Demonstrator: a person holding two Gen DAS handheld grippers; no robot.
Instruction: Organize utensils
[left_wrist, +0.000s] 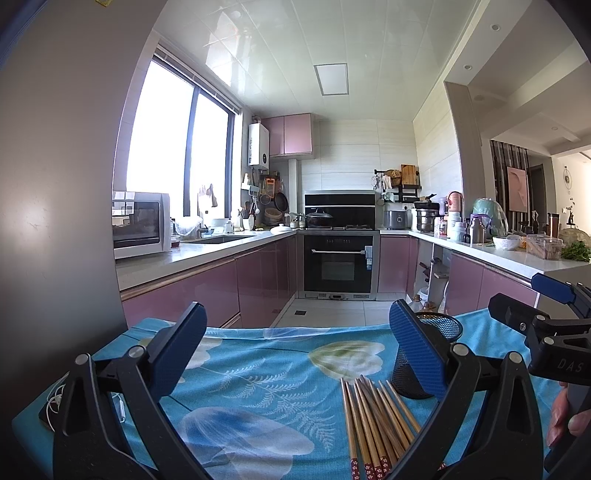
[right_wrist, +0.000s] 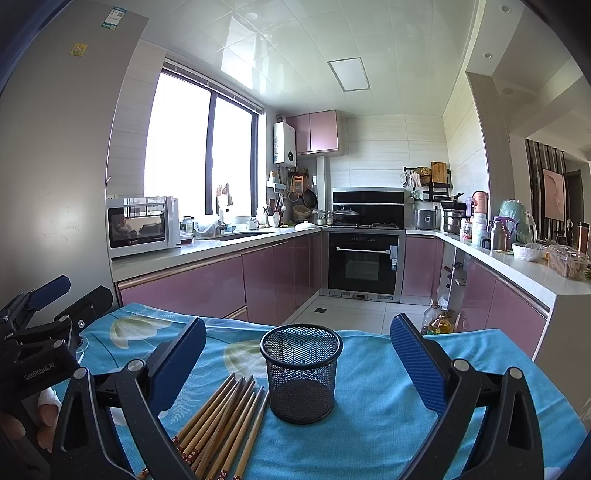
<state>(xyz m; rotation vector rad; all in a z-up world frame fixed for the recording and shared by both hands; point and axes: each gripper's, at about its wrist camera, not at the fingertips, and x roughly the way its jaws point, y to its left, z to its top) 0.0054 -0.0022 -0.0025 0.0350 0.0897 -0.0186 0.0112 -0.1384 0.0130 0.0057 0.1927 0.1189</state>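
Several wooden chopsticks (left_wrist: 373, 421) with red patterned ends lie side by side on the blue floral tablecloth (left_wrist: 258, 369); they also show in the right wrist view (right_wrist: 221, 424). A black mesh cup (right_wrist: 301, 373) stands upright and empty just right of them; in the left wrist view the cup (left_wrist: 439, 332) is partly hidden by a finger. My left gripper (left_wrist: 297, 354) is open above the cloth, left of the chopsticks. My right gripper (right_wrist: 297, 365) is open, with the cup between its fingers further ahead. Each gripper shows at the other view's edge.
The table (right_wrist: 480, 354) ends ahead at a tiled floor (right_wrist: 354, 314). Pink kitchen cabinets, an oven (right_wrist: 364, 262) and a microwave (right_wrist: 142, 225) stand beyond. Oil bottles (right_wrist: 439, 321) sit on the floor at right. A white cable (left_wrist: 55, 398) lies at the table's left edge.
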